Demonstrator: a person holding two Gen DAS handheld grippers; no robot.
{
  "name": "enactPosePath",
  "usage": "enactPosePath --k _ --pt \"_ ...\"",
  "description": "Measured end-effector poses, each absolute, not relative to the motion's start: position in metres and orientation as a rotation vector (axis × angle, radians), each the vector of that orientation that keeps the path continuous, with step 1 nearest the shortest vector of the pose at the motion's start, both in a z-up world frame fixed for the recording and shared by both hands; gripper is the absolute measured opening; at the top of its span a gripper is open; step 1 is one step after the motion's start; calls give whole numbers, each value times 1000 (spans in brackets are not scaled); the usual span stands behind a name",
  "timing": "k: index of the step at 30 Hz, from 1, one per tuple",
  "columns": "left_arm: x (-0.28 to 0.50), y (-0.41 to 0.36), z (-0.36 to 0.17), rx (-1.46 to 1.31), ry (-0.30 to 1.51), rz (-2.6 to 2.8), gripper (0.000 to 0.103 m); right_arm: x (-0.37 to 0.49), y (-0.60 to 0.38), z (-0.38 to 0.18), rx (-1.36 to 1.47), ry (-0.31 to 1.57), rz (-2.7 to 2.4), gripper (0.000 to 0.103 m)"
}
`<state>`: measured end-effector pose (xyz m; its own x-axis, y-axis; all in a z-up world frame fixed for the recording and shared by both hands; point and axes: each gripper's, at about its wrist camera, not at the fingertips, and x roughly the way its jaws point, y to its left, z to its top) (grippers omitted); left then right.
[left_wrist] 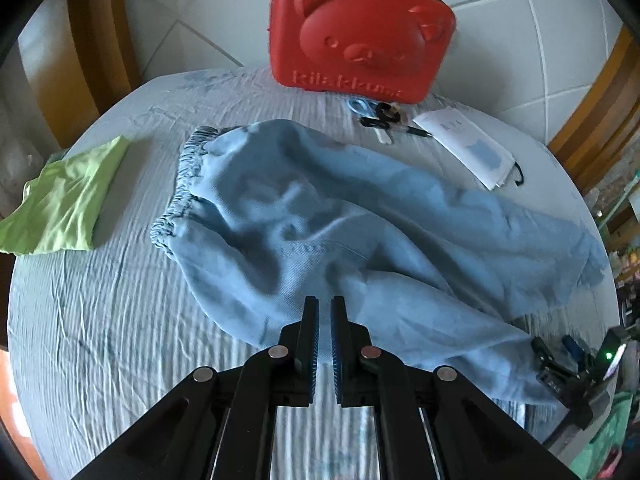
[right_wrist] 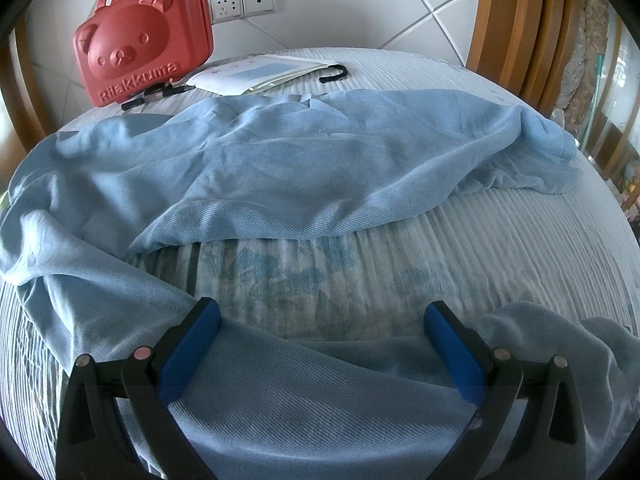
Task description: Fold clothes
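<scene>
Light blue trousers [left_wrist: 320, 208] lie spread on the round table, elastic waistband at the left, two legs running right. My left gripper [left_wrist: 325, 304] hovers over the near edge of the seat area, its jaws almost together with nothing visibly between them. In the right wrist view the trousers [right_wrist: 280, 160] have one leg across the middle and the other leg under my right gripper [right_wrist: 320, 312], which stands wide open just above that cloth. The right gripper [left_wrist: 568, 364] also shows at the end of the near leg.
A folded green garment [left_wrist: 64, 200] lies at the table's left edge. A red bear-faced case [left_wrist: 360, 36] stands at the back, with scissors and pens [left_wrist: 376, 116] and papers [left_wrist: 468, 144] beside it. The striped tablecloth [right_wrist: 520, 240] is bare at right. Wooden chairs [right_wrist: 516, 20] flank the table.
</scene>
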<state>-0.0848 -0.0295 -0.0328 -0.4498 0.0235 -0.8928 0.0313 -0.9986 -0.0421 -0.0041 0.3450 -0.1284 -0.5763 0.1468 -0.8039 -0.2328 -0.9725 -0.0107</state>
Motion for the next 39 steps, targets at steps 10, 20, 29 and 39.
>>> enactPosePath --k 10,20,29,39 --pt "-90 -39 -31 1628 53 -2687 88 -5 345 -129 -1319 142 2610 103" --pt "-132 -122 -58 1530 -50 -2585 89 -5 345 -129 -1320 143 2609 103" --pt "-172 -136 -68 1488 -105 -2625 89 -5 345 -128 -1317 149 2602 103" --pt "-255 -134 -72 1531 -162 -2619 90 -8 345 -129 -1320 152 2597 103"
